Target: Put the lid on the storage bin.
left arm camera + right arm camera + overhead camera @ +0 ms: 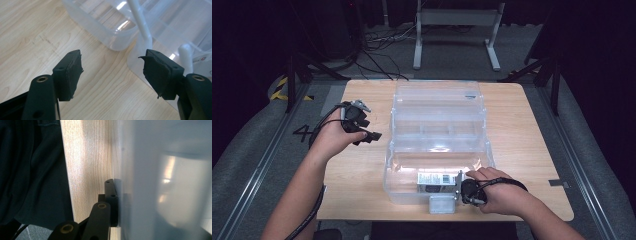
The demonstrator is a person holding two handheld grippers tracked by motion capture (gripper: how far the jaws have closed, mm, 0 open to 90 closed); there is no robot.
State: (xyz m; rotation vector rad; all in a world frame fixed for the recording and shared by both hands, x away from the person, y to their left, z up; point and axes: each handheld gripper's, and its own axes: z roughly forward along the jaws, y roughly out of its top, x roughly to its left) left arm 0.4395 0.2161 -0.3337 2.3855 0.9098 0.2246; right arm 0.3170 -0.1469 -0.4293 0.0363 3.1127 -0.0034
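A clear plastic tiered organiser box (388, 172) stands open in the middle of the wooden table (527, 130), its trays stepped back toward the raised lid (437, 87). A small white printed carton (434, 178) lies in the bottom tray. My right gripper (458, 188) is at the box's front wall beside the frosted latch (442, 204). In the right gripper view one jaw presses the outside of that wall (140, 170); the other is blurred behind the plastic. My left gripper (367, 136) hovers left of the box, open and holding nothing (112, 65), pointing at the tray corners (112, 37).
Bare table lies left of the box under my left hand, and right of the box. The table's near edge runs just below the latch. Beyond the far edge, a white metal stand (457, 20) and cables (382, 40) are on the grey floor.
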